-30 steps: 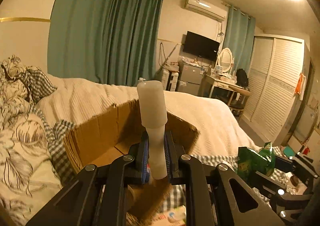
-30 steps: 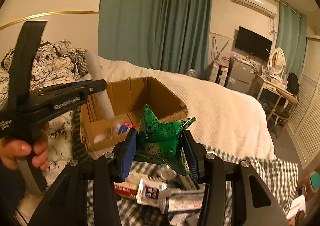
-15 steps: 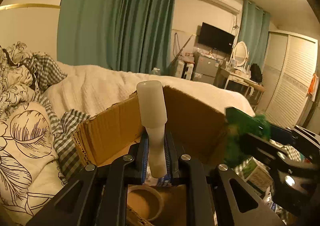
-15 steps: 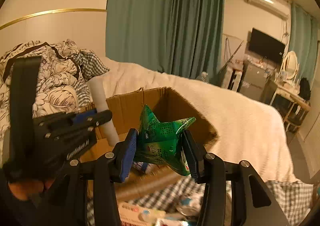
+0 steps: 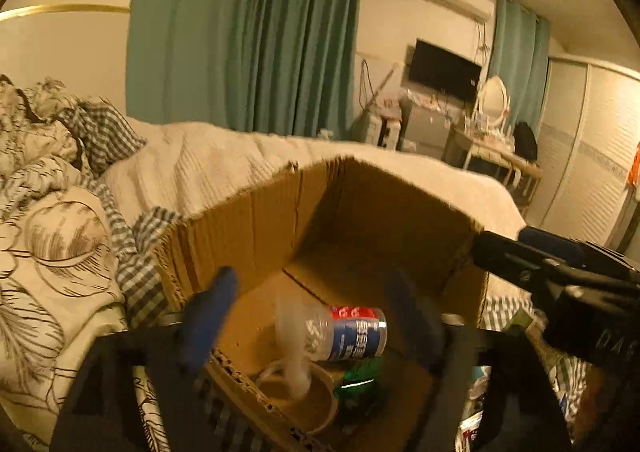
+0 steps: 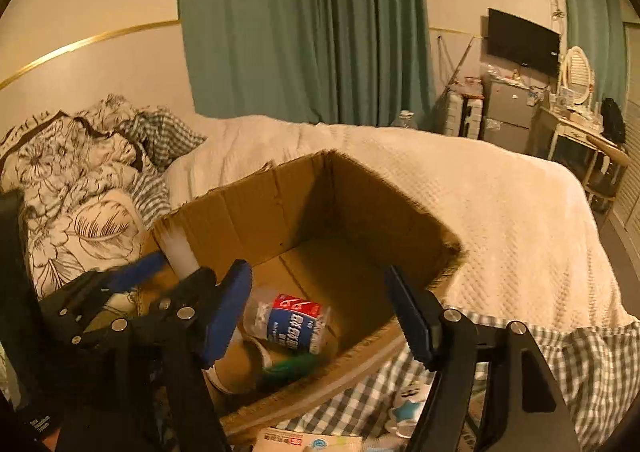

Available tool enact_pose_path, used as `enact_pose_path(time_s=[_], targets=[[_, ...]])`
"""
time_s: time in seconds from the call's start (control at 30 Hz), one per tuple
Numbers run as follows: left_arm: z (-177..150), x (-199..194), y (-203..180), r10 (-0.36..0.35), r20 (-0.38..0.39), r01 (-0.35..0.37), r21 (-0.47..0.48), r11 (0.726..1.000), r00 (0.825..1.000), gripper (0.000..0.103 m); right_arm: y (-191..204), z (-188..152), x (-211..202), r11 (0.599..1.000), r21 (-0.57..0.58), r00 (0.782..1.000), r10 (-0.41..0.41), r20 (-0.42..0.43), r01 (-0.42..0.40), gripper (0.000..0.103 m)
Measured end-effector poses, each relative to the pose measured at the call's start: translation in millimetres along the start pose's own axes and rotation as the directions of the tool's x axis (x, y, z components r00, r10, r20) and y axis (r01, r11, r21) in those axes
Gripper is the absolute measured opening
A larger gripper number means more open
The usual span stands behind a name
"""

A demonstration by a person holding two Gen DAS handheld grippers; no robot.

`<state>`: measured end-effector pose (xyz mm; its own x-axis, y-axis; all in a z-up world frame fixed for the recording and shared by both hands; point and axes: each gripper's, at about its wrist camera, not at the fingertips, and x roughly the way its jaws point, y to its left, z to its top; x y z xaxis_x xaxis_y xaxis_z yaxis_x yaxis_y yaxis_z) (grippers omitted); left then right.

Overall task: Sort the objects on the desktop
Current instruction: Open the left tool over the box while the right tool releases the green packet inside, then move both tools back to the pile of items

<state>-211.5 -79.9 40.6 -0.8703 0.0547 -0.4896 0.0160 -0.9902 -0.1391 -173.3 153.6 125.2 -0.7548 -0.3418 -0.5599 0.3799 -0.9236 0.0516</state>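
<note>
One cardboard box (image 6: 256, 212) — one bottle (image 6: 292, 322), one green packet (image 6: 296, 366) inside.

The right gripper (image 6: 320, 312) hangs over an open brown cardboard box (image 6: 256, 208) on the bed, its blue-padded jaws opening with nothing between them. Inside the box lie a clear plastic bottle with a red-and-blue label (image 6: 290, 322), a crumpled green foil packet (image 6: 294, 366) and a tape roll (image 6: 236, 368) — the left gripper (image 6: 176, 280) reaches in beside a white tube (image 6: 180, 248).

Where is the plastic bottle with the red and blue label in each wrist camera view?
Left wrist: the plastic bottle lies on the box floor, lower centre.
Right wrist: the same bottle lies lower centre-left, inside the box.
Shared landmark: the cardboard box around it.
</note>
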Motion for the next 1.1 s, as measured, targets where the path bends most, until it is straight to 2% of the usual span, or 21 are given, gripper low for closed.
enact_pose_path(time_s=[0.1,0.27,0.5,0.63,0.73,0.87,0.97,1.1], targets=[[-1.5,-12.3,-4.3,0.002,0.018,-0.002,0.002,1.000,1.000,0.091,-10.1,-1.7,-19.1,1.000,0.008,1.000,-0.016,0.020,0.016,0.069],[-8.1,-31.1,-18.0,-0.022,0.006,0.022,0.014,1.000,1.000,0.092,-35.5,-20.6,-64.0,0.998,0.037,0.998,-0.050,0.036,0.049,0.070],[-19.8,-71.3,-38.7,-0.086,0.003,0.086,-0.019,0.996,0.996,0.098,-70.6,-58.6,-128.9,0.990,0.050,0.991,-0.130,0.026,0.128,0.070],[-40.0,-87.8,-53.7,-0.136,0.002,0.136,-0.024,0.990,0.991,0.100,-93.2,-84.4,-151.8,0.985,0.057,0.986,-0.166,0.001,0.165,0.070],[-61.0,-85.2,-68.5,-0.151,-0.020,0.151,0.003,0.989,0.988,0.102,-113.1,-108.8,-156.2,0.976,0.067,0.978,-0.206,-0.035,0.207,0.070],[-91.9,-71.1,-88.6,-0.167,-0.092,0.170,0.026,0.985,0.982,0.102,-136.5,-142.0,-147.9,0.967,0.096,0.969,-0.225,-0.102,0.235,0.070],[-114.6,-58.6,-101.8,-0.186,-0.156,0.193,0.033,0.981,0.970,0.102,-152.9,-163.5,-136.8,0.964,0.121,0.963,-0.217,-0.158,0.237,0.070],[-145.7,-47.4,-125.9,-0.198,-0.232,0.215,0.049,0.975,0.952,0.102,-162.4,-175.9,-122.8,0.968,0.115,0.956,-0.192,-0.222,0.221,0.070]])
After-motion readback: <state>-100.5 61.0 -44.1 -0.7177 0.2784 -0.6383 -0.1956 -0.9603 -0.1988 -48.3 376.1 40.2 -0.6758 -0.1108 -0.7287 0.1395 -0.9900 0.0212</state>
